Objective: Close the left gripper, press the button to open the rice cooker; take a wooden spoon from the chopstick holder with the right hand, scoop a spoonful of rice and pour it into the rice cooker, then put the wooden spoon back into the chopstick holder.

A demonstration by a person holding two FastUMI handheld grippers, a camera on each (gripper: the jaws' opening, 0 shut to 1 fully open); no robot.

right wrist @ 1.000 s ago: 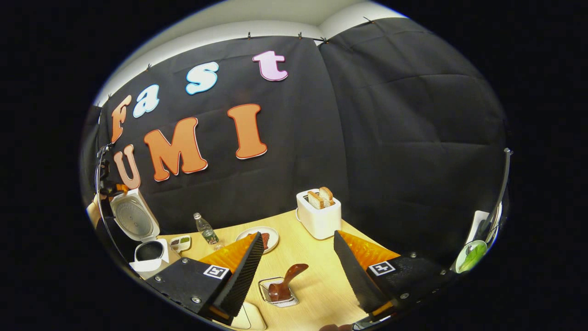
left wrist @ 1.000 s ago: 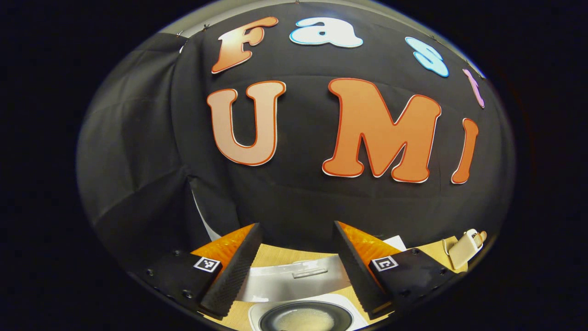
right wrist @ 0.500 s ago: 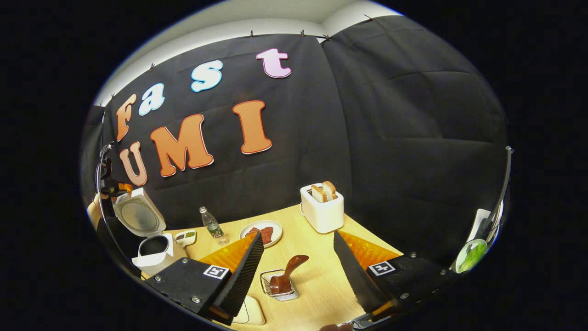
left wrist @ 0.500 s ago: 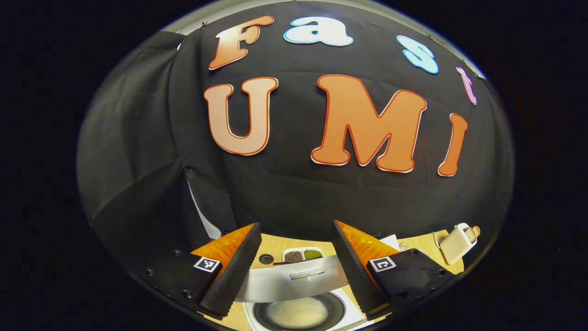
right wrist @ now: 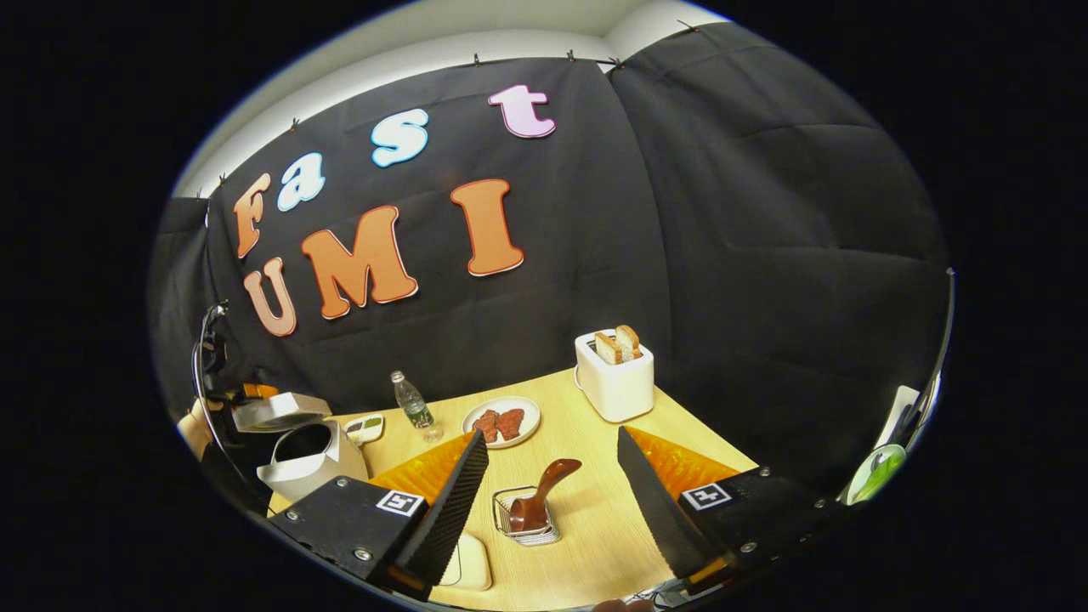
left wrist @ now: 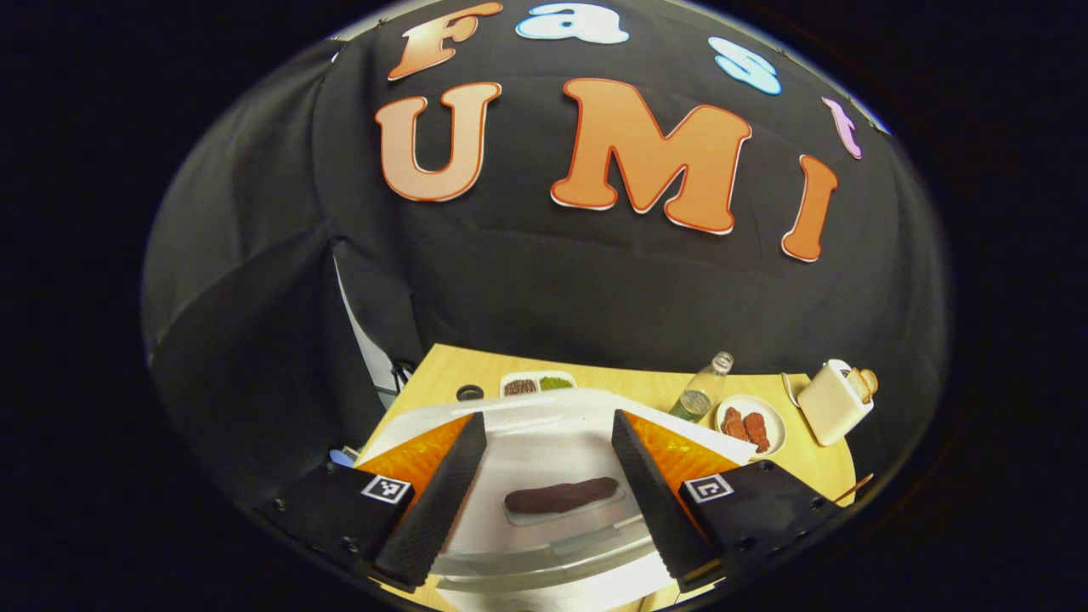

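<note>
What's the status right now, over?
Both tools open, empty: left tool over rice cooker lid, right tool facing wooden spoon in chopstick holder. Nothing blocking.

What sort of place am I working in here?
Likely a mock kitchen in a recording booth: a wooden table against black cloth walls, carrying a rice cooker, a toaster with bread, and a wooden spoon in a wire holder.

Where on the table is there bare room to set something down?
Bare wood lies between the toaster and the chopstick holder, and right of that holder. It is crowded from the rice cooker past the bottle to the plate.
</note>
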